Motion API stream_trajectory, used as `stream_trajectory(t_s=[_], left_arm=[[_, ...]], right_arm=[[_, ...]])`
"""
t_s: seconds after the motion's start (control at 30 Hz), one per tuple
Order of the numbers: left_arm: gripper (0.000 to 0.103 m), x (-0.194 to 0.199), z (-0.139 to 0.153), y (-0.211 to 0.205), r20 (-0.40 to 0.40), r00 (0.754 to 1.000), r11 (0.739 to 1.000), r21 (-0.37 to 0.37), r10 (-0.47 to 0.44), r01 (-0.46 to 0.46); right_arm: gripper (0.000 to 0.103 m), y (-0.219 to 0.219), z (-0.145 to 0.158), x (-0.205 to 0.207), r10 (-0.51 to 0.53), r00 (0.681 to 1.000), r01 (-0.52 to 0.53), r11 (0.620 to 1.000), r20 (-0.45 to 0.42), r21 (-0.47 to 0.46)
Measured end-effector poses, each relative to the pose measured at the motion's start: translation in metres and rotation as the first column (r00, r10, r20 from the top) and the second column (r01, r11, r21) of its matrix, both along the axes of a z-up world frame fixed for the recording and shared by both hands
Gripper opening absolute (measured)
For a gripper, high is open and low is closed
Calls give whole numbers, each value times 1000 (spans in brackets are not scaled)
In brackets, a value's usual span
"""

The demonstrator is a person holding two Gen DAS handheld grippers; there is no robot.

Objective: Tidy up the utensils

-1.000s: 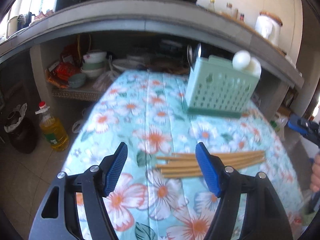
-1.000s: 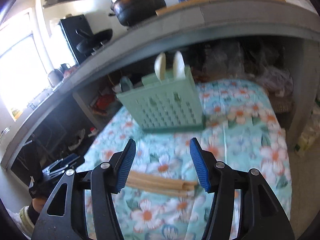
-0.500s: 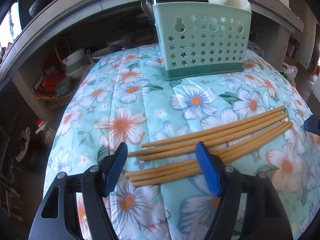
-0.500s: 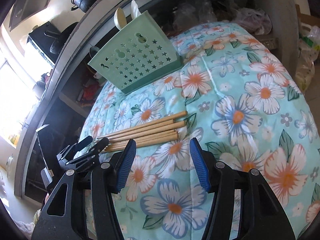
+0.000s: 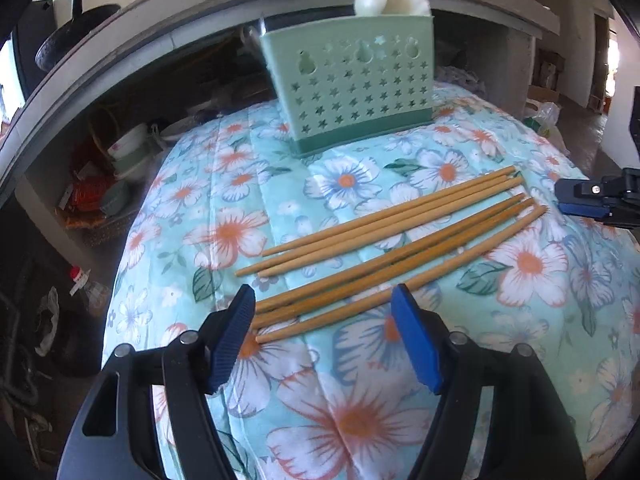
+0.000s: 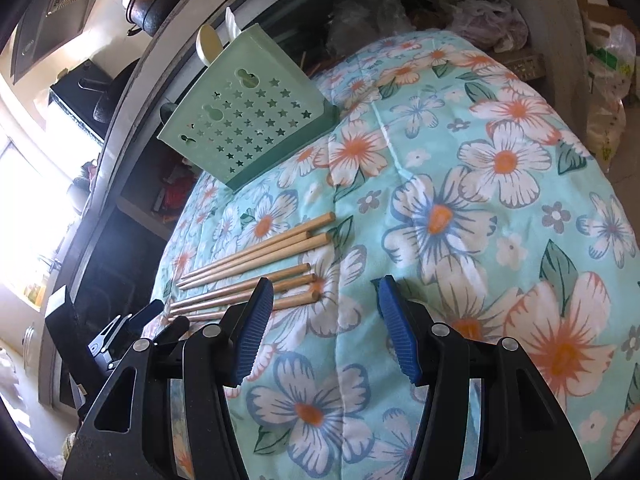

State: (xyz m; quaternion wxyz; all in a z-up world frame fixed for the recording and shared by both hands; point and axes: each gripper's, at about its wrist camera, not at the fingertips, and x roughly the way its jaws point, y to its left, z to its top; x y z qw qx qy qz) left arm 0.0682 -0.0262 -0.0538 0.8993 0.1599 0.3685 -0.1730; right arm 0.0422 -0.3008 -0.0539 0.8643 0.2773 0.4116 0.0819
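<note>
On the floral cloth (image 5: 224, 240) that covers the table, a green star-pierced caddy (image 5: 352, 84) stands upright toward the far edge, with six wooden chopsticks (image 5: 400, 240) lying flat nearer the middle in two loose groups of three, their long axes running roughly side to side between the two claws. Left gripper (image 5: 324, 336), jaws apart and empty, sits over the thin ends of the near group and looks the better placed to pick; right gripper (image 6: 326, 320), also apart and empty, hangs just beside the blunt ends.
</note>
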Motion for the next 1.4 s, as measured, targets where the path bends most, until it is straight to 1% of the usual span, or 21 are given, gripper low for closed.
stream_trajectory(t_s=[0.07,0.13,0.17,0.23,0.27,0.3,0.4,0.47,0.5,0.57,0.63,0.83,0.9,1.0,1.13,1.17,1.2,1.23,1.27,1.3,1.4], left_arm=[[68,-7,6,-10,9,996,996,-32,-85,86],[66,-11,9,-24,20,988,987,-32,-156,157],[64,-14,9,-34,26,979,979,-12,-201,201],[52,-18,6,-50,39,965,965,56,-259,257],[48,-21,4,-58,51,955,953,102,-292,286],[41,-24,1,-63,60,947,942,140,-317,306],[27,-33,-13,-80,88,912,883,303,-401,359],[20,-39,-25,-88,99,884,829,409,-456,382],[16,-41,-29,-90,102,872,806,445,-479,391],[14,-47,-36,-94,121,845,762,512,-521,397],[10,-50,-38,-95,129,829,738,543,-544,400],[0,-54,-34,-90,113,827,730,546,-550,411],[0,-59,-37,-86,89,831,726,542,-549,422],[0,-68,-38,-80,99,827,715,565,-554,411],[5,-68,-31,-79,149,831,740,556,-537,378],[6,-66,-30,-81,156,829,741,557,-537,375],[14,-64,-30,-83,163,826,740,560,-540,373],[24,-63,-31,-86,167,820,736,563,-547,376],[28,-62,-33,-89,168,813,729,568,-557,383],[30,-60,-36,-92,163,806,718,577,-569,390],[29,-56,-43,-98,153,785,689,597,-600,411]], right_arm=[[54,-3,-4,-2,0,1000,0,1000,-2,13],[53,-5,-6,-3,-1,1000,1,1000,-4,25],[52,-6,-7,-4,-1,1000,1,1000,-4,31],[52,-8,-7,-5,1,1000,-1,999,-3,40],[52,-9,-7,-5,2,1000,-2,999,-2,41],[52,-9,-7,-5,3,1000,-3,999,-1,42],[51,-12,-9,-6,3,1000,-3,999,0,53],[51,-12,-9,-6,2,1000,-3,998,3,55],[51,-12,-10,-7,3,1000,-3,998,4,56],[50,-12,-10,-7,2,1000,-2,998,5,59],[50,-13,-10,-7,2,1000,-2,998,5,63],[50,-14,-11,-8,1,1000,-1,998,4,66],[50,-14,-11,-8,1,1000,-2,998,4,69],[50,-14,-11,-9,1,1000,-1,998,4,69],[50,-13,-10,-9,0,1000,0,998,3,67],[50,-13,-10,-9,1,1000,-1,998,2,65],[50,-13,-10,-9,1,1000,-2,998,1,62],[50,-13,-10,-9,2,1000,-2,998,1,62],[50,-12,-10,-9,2,1000,-2,998,0,62],[50,-12,-10,-9,2,1000,-2,998,-1,64],[50,-12,-10,-9,0,1000,0,998,-2,70]])
